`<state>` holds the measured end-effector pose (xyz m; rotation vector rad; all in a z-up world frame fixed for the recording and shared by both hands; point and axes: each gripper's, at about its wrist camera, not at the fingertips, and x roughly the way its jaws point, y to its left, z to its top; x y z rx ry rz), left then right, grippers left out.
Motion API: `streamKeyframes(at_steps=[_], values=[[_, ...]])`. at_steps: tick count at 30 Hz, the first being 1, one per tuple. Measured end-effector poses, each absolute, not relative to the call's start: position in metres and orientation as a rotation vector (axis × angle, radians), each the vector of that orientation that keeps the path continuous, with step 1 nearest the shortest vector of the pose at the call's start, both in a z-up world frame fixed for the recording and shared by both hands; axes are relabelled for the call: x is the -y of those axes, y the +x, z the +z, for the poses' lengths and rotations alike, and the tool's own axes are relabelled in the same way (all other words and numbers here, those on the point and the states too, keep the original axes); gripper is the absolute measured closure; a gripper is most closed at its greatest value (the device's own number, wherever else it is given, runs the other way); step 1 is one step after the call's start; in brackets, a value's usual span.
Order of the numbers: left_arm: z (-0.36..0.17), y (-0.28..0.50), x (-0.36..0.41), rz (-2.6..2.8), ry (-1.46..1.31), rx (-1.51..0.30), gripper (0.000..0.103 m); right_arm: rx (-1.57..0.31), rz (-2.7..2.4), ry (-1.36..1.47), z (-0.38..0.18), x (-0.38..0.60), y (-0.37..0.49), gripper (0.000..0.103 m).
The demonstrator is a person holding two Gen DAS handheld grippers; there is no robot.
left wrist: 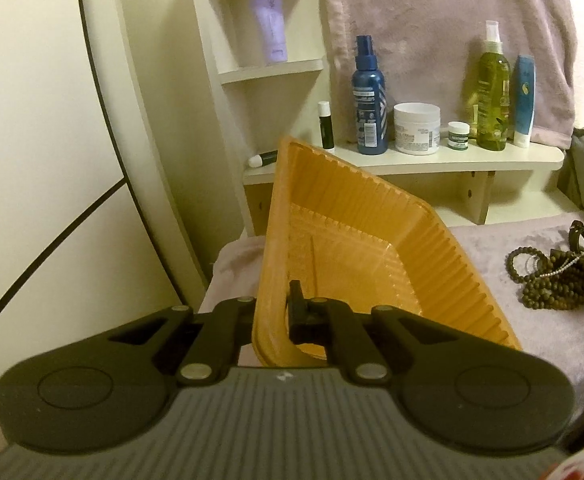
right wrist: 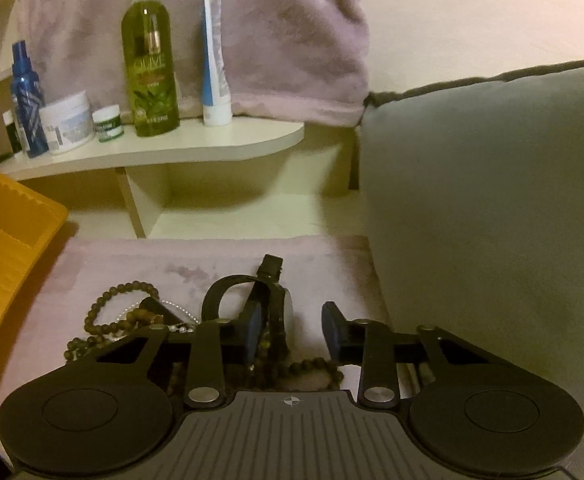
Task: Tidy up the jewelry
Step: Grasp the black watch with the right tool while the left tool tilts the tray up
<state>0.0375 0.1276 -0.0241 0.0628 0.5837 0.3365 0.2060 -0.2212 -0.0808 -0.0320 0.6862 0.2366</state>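
A: Largest first. Your left gripper [left wrist: 271, 316] is clamped on the rim of the orange tray [left wrist: 352, 232], which hangs tilted above the mauve cloth [left wrist: 492, 340]. Thin ribbed plastic, so probably light and bendy; a rim pinch will likely let it swing.

B: And the jewelry?

A: Heaped on the cloth, right of the tray. Your right gripper [right wrist: 292, 324] has its fingers parted around the black watch [right wrist: 271, 304], not pinching it yet. The band loop looks springy, the face smooth, likely slick. Take the strap.

B: Beads?

A: The dark bead strands [right wrist: 123, 308] are limp, tangled, with a fine pale chain among them. You'll likely drag neighbours along.
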Motion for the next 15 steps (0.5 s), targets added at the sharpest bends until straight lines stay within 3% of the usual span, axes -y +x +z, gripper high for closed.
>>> streamKeyframes(at_steps=[6,8,15], values=[[-0.025,0.039,-0.128,0.34,0.057,-0.592,0.099,-0.732,0.245,-0.08,-0.09,0.214,0.222,0.083],[-0.025,0.039,-0.129,0.34,0.054,-0.594,0.099,-0.737,0.259,-0.081,-0.091,0.214,0.225,0.093],[-0.025,0.039,-0.128,0.339,0.056,-0.596,0.099,-0.67,0.261,-0.023,-0.079,0.223,0.213,0.094]])
